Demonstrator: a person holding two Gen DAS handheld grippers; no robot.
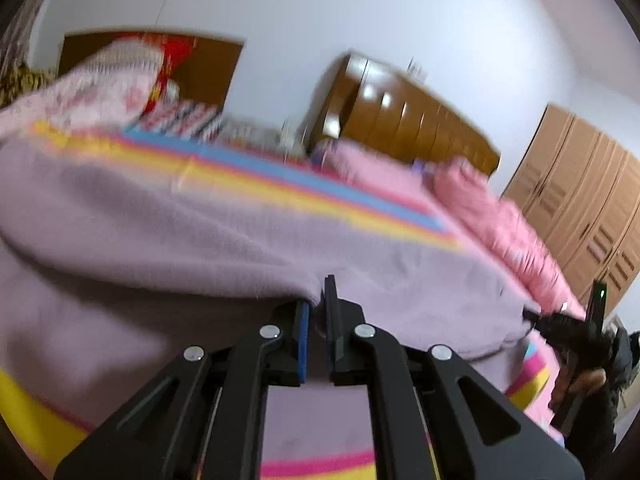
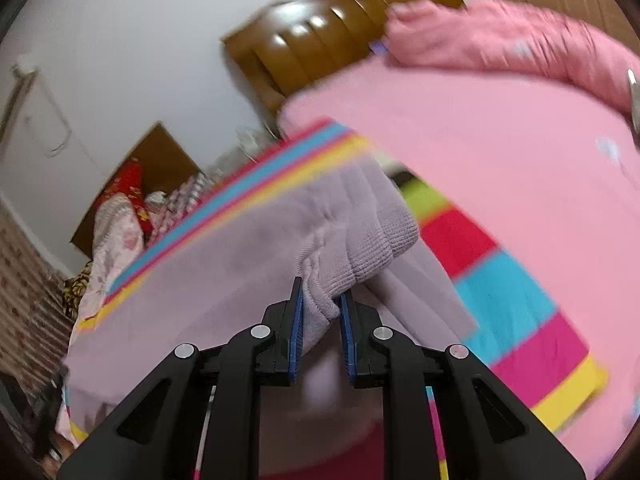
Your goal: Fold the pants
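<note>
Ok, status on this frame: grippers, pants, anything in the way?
Left gripper shut on pants. Right gripper shut on ribbed band. Pants lifted off striped blanket. Nothing in the way.

Two grippers are showing: the left gripper (image 1: 317, 312) and the right gripper (image 2: 322, 312), each pinching one and the same pair of mauve pants (image 1: 168, 240). One bed (image 2: 500, 152) is lying ahead of both grippers, carrying one striped sheet (image 2: 512, 300) under the pants and one pink quilt (image 2: 500, 40) beyond the right gripper. Two wooden headboards are standing farther off: one (image 1: 404, 120) ahead, one (image 1: 208, 76) to the left.
</note>
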